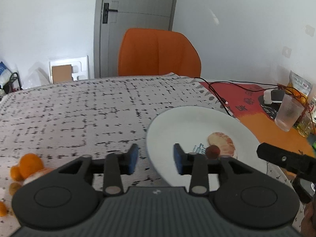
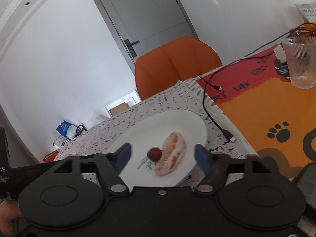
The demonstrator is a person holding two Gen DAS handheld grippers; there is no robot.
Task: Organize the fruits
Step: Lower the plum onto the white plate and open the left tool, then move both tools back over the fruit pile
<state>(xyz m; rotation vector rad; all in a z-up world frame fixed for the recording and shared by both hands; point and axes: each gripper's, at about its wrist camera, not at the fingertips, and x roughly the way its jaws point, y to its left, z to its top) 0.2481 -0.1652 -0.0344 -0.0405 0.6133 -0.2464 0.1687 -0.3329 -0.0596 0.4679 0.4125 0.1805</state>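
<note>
Nearest in the right wrist view: right gripper [image 2: 163, 157] has its jaws spread wide, nothing between the pads, hovering over the near rim of the white plate [image 2: 138, 130]. Both fruits sit between its fingers in line of sight but untouched: a peeled orange piece [image 2: 171, 153] and a small red fruit [image 2: 154, 153] just beside it, both on the plate's printed centre. My read is that they've been put there as the collection spot, and the wide-open jaws suggest a release or a backing-off, not a grab. In the left wrist view, left gripper [image 1: 156, 159] is partly open, empty, straddling the plate's left edge without pinching it; one pad is over the speckled tablecloth [image 1: 79, 108], the other over the plate. Possibly it's there to steady the plate, can't confirm. Orange peel scraps [image 1: 27, 167] lie off to its left on the cloth, well apart from the plate, so likely still to be sorted. Further out: black cable [image 2: 215, 122] running past the plate's right side, ribbed glass [image 2: 300, 61] on the orange-red mat [image 2: 266, 108], then an orange chair [image 2: 175, 63] behind the table and the grey door [image 2: 142, 13].
</note>
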